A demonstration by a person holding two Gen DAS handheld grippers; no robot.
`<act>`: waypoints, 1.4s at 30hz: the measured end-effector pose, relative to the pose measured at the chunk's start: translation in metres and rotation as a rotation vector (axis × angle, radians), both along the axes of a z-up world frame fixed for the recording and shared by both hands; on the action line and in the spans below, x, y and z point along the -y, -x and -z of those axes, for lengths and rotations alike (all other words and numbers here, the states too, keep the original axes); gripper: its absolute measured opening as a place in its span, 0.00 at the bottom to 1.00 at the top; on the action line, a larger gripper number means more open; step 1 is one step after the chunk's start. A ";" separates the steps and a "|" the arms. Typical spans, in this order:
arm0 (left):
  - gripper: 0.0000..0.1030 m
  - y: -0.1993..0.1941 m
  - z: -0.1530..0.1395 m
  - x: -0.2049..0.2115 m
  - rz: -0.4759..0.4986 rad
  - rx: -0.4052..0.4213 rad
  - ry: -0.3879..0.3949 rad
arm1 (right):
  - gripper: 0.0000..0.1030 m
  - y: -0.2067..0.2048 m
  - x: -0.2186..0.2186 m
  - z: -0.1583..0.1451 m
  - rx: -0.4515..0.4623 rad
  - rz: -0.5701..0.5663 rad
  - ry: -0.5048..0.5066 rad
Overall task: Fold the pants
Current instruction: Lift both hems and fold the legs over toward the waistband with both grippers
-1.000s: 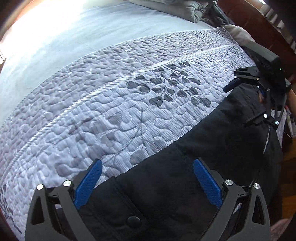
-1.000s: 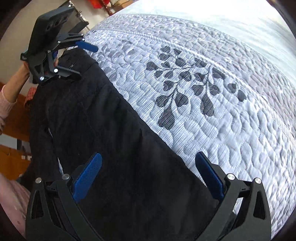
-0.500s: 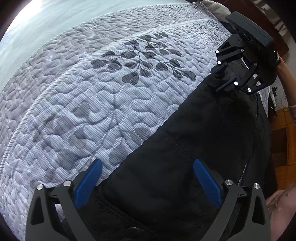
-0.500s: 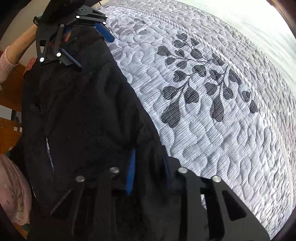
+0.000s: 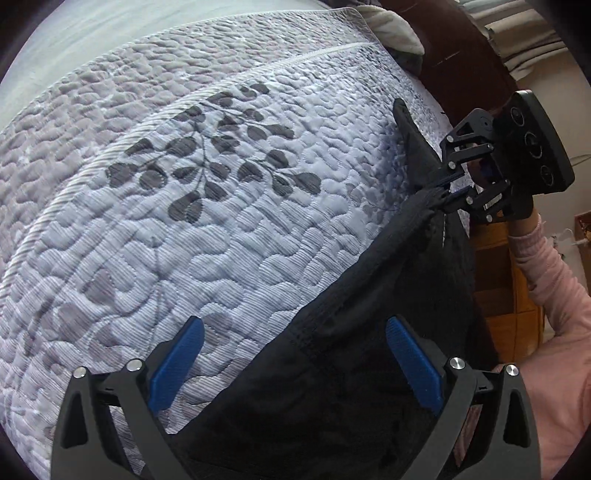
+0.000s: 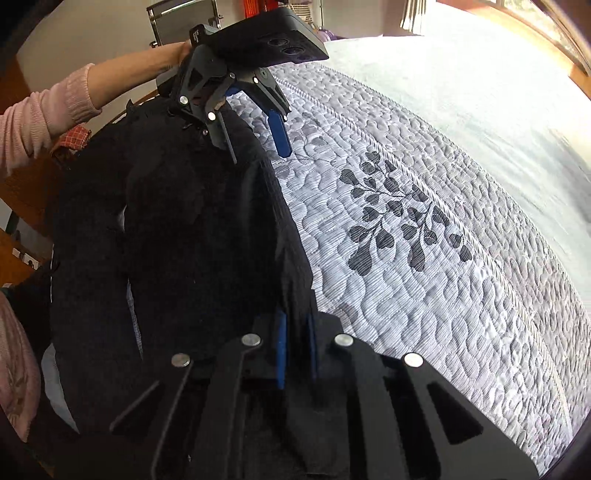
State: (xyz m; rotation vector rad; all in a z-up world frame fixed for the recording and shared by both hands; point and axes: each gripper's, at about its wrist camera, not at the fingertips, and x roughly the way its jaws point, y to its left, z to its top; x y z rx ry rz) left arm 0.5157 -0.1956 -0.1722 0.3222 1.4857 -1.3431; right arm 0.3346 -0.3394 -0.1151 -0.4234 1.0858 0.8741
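Note:
The black pants (image 5: 354,332) lie along the near edge of a grey quilted bed cover (image 5: 207,229). My left gripper (image 5: 295,365) is open, its blue fingers astride the pants' edge, one over the quilt and one over the fabric. In the right wrist view the left gripper (image 6: 258,136) hovers open over the far end of the pants (image 6: 184,229). My right gripper (image 6: 295,343) is shut on the pants' edge. In the left wrist view the right gripper (image 5: 448,186) pinches a bunched fold and lifts it off the bed.
The quilt has a dark leaf pattern (image 6: 399,229) and a pale blanket (image 6: 461,92) beyond it. A dark wooden headboard (image 5: 454,62) and a pillow (image 5: 391,29) stand at one end. Wooden furniture (image 5: 506,280) is beside the bed.
My right gripper went from open to shut on the pants' edge and raised it. My left gripper stayed open and shifted along the pants.

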 end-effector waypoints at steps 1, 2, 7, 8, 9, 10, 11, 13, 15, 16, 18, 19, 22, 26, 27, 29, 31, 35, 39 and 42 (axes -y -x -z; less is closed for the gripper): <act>0.96 0.004 0.000 0.003 0.023 0.019 -0.007 | 0.07 0.000 -0.001 -0.001 0.002 0.003 -0.004; 0.96 0.008 0.002 0.007 0.044 0.045 -0.030 | 0.07 -0.001 -0.001 0.001 0.007 0.004 -0.008; 0.49 0.022 0.016 0.002 0.077 0.063 -0.085 | 0.07 0.001 0.004 0.000 0.009 0.034 -0.045; 0.46 0.025 0.015 -0.001 0.066 0.080 -0.083 | 0.07 0.004 0.005 0.000 0.012 0.042 -0.047; 0.37 0.027 0.013 -0.003 0.052 0.088 -0.080 | 0.07 0.006 0.005 0.000 0.020 0.051 -0.044; 0.29 0.029 0.007 -0.009 0.035 0.099 -0.071 | 0.07 0.008 0.004 0.001 0.029 0.065 -0.041; 0.27 0.031 0.001 -0.014 0.021 0.119 -0.056 | 0.07 0.010 0.006 0.000 0.040 0.085 -0.045; 0.20 0.042 -0.017 -0.025 -0.012 0.173 -0.011 | 0.08 0.015 0.009 -0.003 0.060 0.136 -0.063; 0.16 0.056 -0.040 -0.039 -0.054 0.213 0.031 | 0.08 0.026 0.010 -0.008 0.088 0.186 -0.085; 0.15 0.064 -0.050 -0.045 -0.079 0.227 0.039 | 0.08 0.033 0.010 -0.011 0.100 0.209 -0.098; 0.14 0.089 -0.067 -0.052 -0.105 0.289 0.045 | 0.09 0.052 0.009 -0.019 0.120 0.242 -0.133; 0.14 0.100 -0.071 -0.052 -0.128 0.305 0.033 | 0.09 0.062 0.008 -0.023 0.131 0.255 -0.140; 0.14 0.141 -0.088 -0.060 -0.187 0.358 -0.001 | 0.09 0.097 0.001 -0.031 0.162 0.277 -0.142; 0.14 0.201 -0.101 -0.071 -0.256 0.421 -0.014 | 0.09 0.149 -0.005 -0.040 0.180 0.312 -0.162; 0.14 0.216 -0.104 -0.073 -0.275 0.436 -0.013 | 0.09 0.159 -0.007 -0.041 0.182 0.321 -0.166; 0.14 0.243 -0.110 -0.081 -0.313 0.463 -0.006 | 0.09 0.183 -0.011 -0.044 0.187 0.338 -0.175; 0.14 0.270 -0.117 -0.087 -0.335 0.490 0.003 | 0.09 0.203 -0.011 -0.046 0.183 0.356 -0.191; 0.14 0.316 -0.123 -0.096 -0.400 0.503 0.019 | 0.09 0.236 -0.010 -0.041 0.151 0.381 -0.233; 0.14 0.356 -0.114 -0.100 -0.461 0.510 0.010 | 0.09 0.263 -0.011 -0.030 0.102 0.399 -0.263; 0.14 0.383 -0.106 -0.104 -0.490 0.489 -0.004 | 0.09 0.282 -0.012 -0.016 0.051 0.408 -0.274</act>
